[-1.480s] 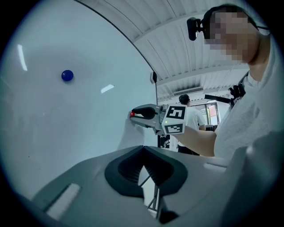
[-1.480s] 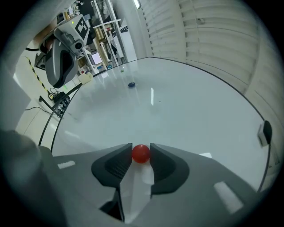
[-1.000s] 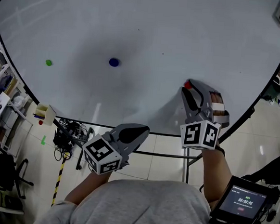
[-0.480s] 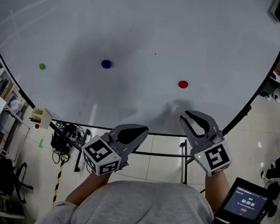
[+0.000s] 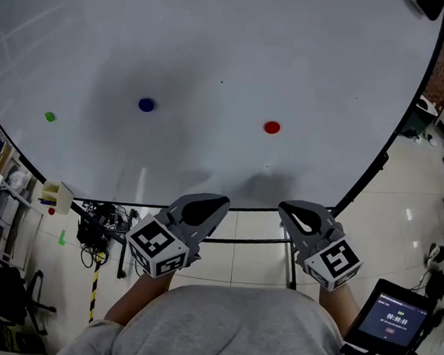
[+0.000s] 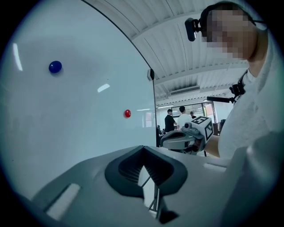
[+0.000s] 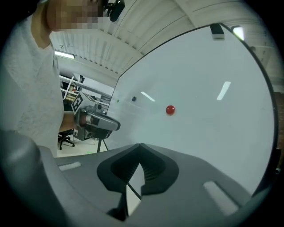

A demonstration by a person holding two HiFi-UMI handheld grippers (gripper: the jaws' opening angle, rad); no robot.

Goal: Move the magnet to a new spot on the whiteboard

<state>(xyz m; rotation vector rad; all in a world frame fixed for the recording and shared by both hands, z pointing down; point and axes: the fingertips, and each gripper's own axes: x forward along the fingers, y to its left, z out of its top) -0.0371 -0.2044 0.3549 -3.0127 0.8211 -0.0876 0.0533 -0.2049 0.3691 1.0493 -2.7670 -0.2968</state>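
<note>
A red magnet [image 5: 272, 127] sticks alone to the whiteboard [image 5: 217, 42], right of centre; it also shows in the left gripper view [image 6: 127, 113] and the right gripper view [image 7: 170, 109]. My right gripper [image 5: 287, 208] hangs below the board's lower edge, well short of the magnet, its jaws shut with nothing between them [image 7: 140, 146]. My left gripper [image 5: 218, 202] sits beside it at the same height, also shut and empty [image 6: 143, 148]. Neither gripper touches the board.
A blue magnet [image 5: 146, 105] and a green magnet [image 5: 50, 116] sit further left on the board. Below the board are its stand legs [image 5: 293, 266], a cable tangle [image 5: 95, 228] and a small tray box [image 5: 56, 194]. A screen device [image 5: 390, 320] hangs at lower right.
The right gripper let go of the red magnet, drew back down from the board and shut its jaws. The magnet stays on the board. The left gripper barely moved.
</note>
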